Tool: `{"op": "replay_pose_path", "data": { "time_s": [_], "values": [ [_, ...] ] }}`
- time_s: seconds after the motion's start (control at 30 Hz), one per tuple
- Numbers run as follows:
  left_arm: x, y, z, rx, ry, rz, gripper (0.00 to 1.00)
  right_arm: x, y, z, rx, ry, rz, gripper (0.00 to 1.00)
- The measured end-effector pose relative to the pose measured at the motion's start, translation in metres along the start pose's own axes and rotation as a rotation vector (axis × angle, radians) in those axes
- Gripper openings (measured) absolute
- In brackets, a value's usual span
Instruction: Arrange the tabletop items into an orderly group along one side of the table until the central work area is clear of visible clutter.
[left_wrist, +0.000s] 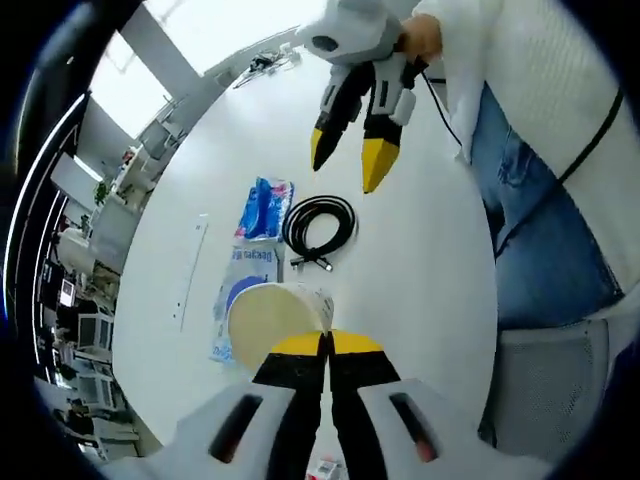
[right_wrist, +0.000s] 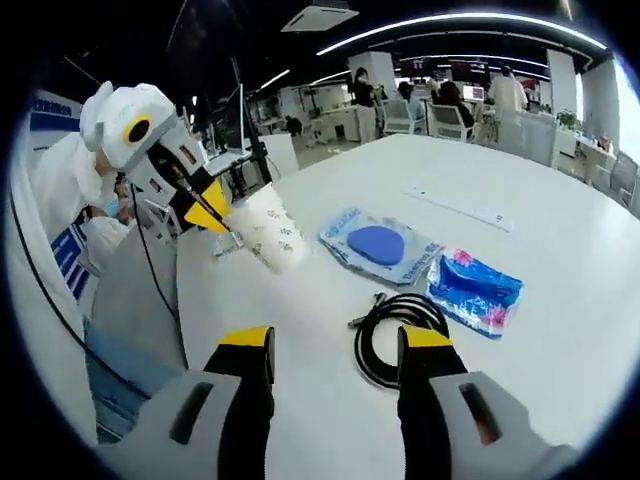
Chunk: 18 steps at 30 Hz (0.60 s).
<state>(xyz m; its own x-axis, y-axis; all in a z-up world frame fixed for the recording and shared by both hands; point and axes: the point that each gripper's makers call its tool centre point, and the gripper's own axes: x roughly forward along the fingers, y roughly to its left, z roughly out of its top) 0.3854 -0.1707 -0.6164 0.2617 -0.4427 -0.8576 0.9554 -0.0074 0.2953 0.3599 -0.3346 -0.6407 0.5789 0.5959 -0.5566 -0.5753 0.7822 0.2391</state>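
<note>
Big white round table (left_wrist: 420, 260) sits in an open office, rows of desks and chairs behind it. A person in a white top and blue jeans (left_wrist: 540, 220) stands at the table edge, holding both tools. Largest item on the table is a clear flat plastic packet with a blue round pad inside (right_wrist: 378, 246), lying flat near the middle; in the left gripper view it is partly hidden behind the cup. Just beside it lies a smaller bright blue crinkly plastic packet with pink print (right_wrist: 476, 290). A coiled black cable with plug ends (right_wrist: 396, 335) lies next to both packets, coil flat on the table, apart from them. A white paper cup with small printed pattern (right_wrist: 270, 232) is held tilted off the table, mouth toward the left gripper view camera. The left gripper (left_wrist: 328, 345), yellow tips and black jaws, is clamped narrow on the cup rim. The right gripper (right_wrist: 335, 345) hovers above the cable with jaws spread wide, nothing between them. A thin white flat strip (right_wrist: 460, 207) lies further out on the table, well apart from the rest.
</note>
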Motion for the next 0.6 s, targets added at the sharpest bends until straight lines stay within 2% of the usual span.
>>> {"op": "replay_pose_path", "data": {
  "time_s": [0.1,0.17,0.3,0.47,0.6],
  "values": [
    [-0.008,0.016,-0.018,-0.038,0.041,0.007,0.00,-0.010,-0.016,-0.005,0.073,-0.022,-0.035,0.47],
    [-0.012,0.024,-0.032,-0.080,0.084,-0.011,0.00,-0.014,-0.023,-0.008,0.093,-0.027,-0.049,0.47],
    [-0.018,0.047,-0.052,-0.091,0.142,-0.004,0.00,-0.023,-0.034,-0.019,0.143,-0.031,-0.083,0.46],
    [-0.025,0.067,-0.060,-0.102,0.170,-0.005,0.00,-0.032,-0.045,-0.030,0.213,-0.041,-0.120,0.46],
    [-0.030,0.080,-0.063,-0.105,0.196,-0.024,0.00,-0.035,-0.046,-0.030,0.223,-0.044,-0.131,0.46]
  ]
}}
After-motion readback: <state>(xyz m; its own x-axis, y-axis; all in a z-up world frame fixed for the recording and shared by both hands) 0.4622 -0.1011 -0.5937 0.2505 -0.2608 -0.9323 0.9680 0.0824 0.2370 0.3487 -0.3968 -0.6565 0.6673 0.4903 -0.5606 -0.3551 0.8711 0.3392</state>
